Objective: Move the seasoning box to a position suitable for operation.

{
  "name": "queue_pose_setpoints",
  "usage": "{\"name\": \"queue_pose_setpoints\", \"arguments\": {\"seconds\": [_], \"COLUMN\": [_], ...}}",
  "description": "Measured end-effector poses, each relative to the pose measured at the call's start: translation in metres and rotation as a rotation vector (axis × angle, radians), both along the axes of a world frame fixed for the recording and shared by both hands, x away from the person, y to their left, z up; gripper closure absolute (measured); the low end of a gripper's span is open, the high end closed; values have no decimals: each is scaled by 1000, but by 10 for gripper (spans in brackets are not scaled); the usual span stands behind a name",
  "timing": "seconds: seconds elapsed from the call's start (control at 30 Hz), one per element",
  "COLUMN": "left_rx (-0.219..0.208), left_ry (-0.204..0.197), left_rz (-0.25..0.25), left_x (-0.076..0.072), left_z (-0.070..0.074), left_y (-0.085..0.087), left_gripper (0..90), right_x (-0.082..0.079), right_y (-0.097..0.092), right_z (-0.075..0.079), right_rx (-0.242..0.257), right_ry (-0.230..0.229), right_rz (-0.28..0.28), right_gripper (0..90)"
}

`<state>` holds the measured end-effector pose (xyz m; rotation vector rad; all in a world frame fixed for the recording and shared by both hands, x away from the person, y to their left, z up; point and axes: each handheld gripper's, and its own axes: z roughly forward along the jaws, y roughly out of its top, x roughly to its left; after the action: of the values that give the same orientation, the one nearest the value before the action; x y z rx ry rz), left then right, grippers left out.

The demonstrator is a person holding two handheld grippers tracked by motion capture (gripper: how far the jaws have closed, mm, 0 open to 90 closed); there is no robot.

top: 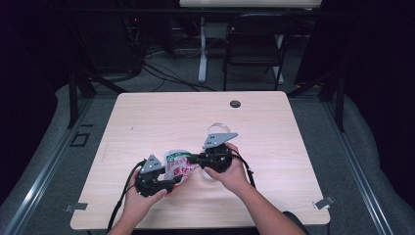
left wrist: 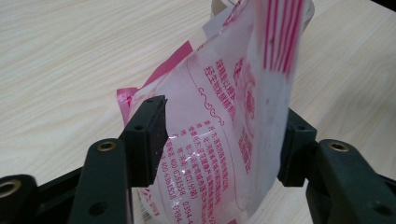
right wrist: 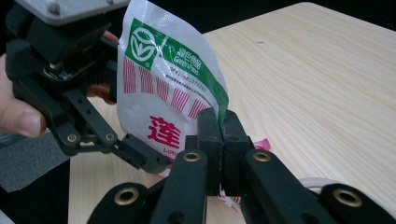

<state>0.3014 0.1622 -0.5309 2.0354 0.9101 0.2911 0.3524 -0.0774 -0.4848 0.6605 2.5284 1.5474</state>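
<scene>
The right gripper's [right wrist: 219,122] fingers [right wrist: 209,135] pinched the packet [right wrist: 163,88] above the table [top: 274,127]; the left gripper's [left wrist: 224,140] stood apart around it. That one thin-edge grip could slip, dropping the packet.

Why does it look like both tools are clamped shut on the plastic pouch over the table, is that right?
Not quite. The right tool is clamped shut on the plastic pouch, as the right gripper view shows. The left tool is open: in the left gripper view its pads stand apart with the pouch loose between them, over the table.
</scene>
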Motion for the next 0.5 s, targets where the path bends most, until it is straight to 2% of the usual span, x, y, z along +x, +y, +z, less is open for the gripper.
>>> {"name": "queue_pose_setpoints", "arguments": {"seconds": [0.07, 0.3, 0.4, 0.5], "left_rx": [-1, -28, -40, -81], "left_ry": [12, -21, 1, 19], "left_rz": [-1, 30, 46, 59], "left_x": [0, 3, 7, 8], "left_z": [-5, -16, -21, -25], "left_y": [-1, 3, 6, 9], "left_gripper": [432, 350, 309, 277], "right_x": [0, 0, 0, -1], "right_y": [0, 0, -1, -1], "right_z": [0, 0, 0, 0], "right_rx": [1, 1, 3, 2], "right_ry": [0, -2, 0, -2], "right_rz": [0, 2, 3, 3], "right_gripper": [896, 895, 895, 895]}}
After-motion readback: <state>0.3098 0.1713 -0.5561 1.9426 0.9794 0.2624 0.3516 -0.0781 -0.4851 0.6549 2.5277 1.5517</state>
